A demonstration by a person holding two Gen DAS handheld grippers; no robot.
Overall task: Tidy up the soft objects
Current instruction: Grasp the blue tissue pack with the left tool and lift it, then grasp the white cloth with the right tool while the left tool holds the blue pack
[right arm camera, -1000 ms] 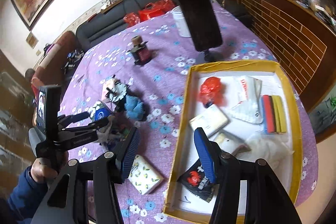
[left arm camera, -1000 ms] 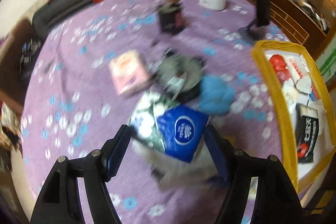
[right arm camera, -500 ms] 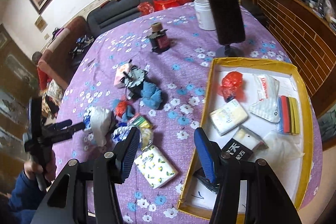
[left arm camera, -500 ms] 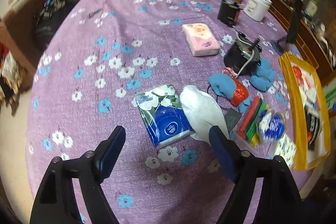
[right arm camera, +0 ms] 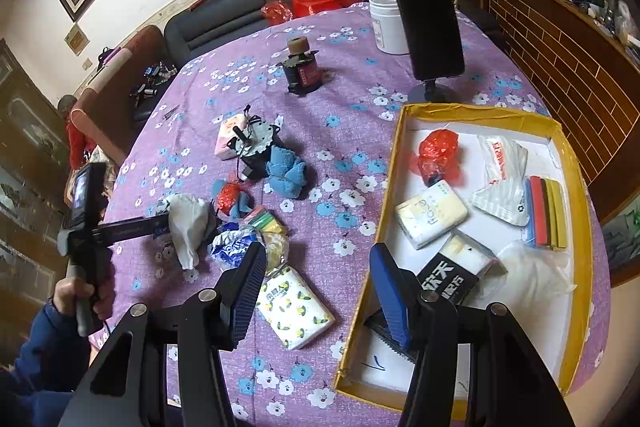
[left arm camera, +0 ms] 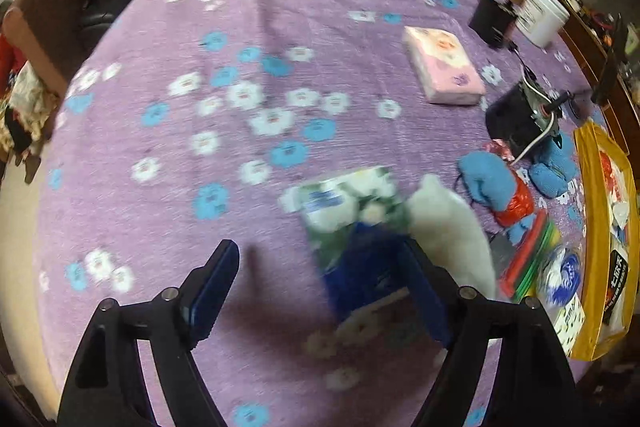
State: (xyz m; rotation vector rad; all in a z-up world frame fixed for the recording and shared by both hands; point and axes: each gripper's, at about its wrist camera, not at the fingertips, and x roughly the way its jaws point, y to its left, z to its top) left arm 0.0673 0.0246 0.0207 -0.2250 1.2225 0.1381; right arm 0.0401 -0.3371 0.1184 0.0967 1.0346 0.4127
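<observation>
The left gripper (left arm camera: 320, 291) hangs with jaws spread and empty over a glossy blue-and-green tissue pack (left arm camera: 352, 223), blurred, lying on the flowered purple cloth (left arm camera: 240, 67) beside a crumpled white bag (left arm camera: 448, 227). The right gripper (right arm camera: 318, 291) gapes empty between a lemon-print tissue pack (right arm camera: 294, 301) and the yellow-rimmed cardboard tray (right arm camera: 580, 187) of soft packets.

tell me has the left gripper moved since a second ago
Yes. In the right wrist view the left gripper now reaches the white bag, nearer the yellow box.
</observation>
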